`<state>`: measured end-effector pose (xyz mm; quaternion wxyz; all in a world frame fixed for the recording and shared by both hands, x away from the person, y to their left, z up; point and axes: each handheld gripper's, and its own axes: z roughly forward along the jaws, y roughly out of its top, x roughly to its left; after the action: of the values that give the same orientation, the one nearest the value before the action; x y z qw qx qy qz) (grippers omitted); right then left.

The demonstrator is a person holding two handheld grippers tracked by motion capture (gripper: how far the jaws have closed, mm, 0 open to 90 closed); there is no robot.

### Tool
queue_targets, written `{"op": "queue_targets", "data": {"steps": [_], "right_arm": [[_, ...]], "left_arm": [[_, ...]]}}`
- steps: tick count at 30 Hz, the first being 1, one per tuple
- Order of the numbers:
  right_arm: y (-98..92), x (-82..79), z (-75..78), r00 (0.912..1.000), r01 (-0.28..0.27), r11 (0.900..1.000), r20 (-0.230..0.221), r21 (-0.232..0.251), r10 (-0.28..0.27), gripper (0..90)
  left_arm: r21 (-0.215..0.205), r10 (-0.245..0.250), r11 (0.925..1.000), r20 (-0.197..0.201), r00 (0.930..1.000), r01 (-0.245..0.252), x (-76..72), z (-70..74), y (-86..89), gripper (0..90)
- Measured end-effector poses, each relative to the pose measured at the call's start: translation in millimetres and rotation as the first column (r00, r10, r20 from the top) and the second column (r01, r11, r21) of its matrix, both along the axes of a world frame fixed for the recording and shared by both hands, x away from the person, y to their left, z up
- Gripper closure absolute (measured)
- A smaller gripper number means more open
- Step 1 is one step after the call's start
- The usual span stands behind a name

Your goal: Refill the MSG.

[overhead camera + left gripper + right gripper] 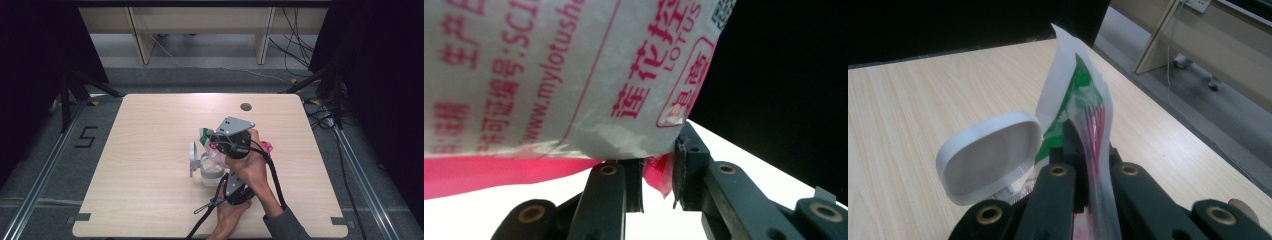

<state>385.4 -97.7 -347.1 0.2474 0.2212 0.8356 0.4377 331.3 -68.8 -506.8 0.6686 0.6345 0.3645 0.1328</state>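
Both tools pinch the plastic bag [1083, 115]: right tool [1088, 150] pressed together, left tool [659, 175] narrowly parted.

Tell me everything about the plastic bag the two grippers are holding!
The plastic bag is thin, crinkly and whitish, with pink printing, a pink edge and a green patch. It hangs above the table, over a white container with an open lid. The left gripper pinches its pink corner; the right gripper clamps another edge.
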Motion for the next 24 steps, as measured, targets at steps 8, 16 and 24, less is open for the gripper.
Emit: {"op": "queue_targets", "data": {"steps": [8, 16, 24], "right_arm": [[-0.1, -0.3, 0.3, 1.0000, 0.000, 1.000, 0.001, 0.000, 0.000, 90.0], [0.0, -0.3, 0.3, 1.0000, -0.001, 1.000, 0.003, 0.001, 0.001, 90.0], [1.1, -0.8, 0.5, 1.0000, -0.002, 1.000, 0.004, -0.002, 0.002, 90.0]], "left_arm": [[-0.001, 0.001, 1.0000, 0.008, 1.0000, -0.001, -0.3, -0.4, -0.3, 76.3], [-0.003, -0.001, 1.0000, 0.005, 1.0000, 0.001, 0.3, -0.2, -0.2, 76.3], [-0.017, -0.004, 0.9998, 0.006, 1.0000, 0.004, 0.7, 0.5, -1.1, 76.3]]}}
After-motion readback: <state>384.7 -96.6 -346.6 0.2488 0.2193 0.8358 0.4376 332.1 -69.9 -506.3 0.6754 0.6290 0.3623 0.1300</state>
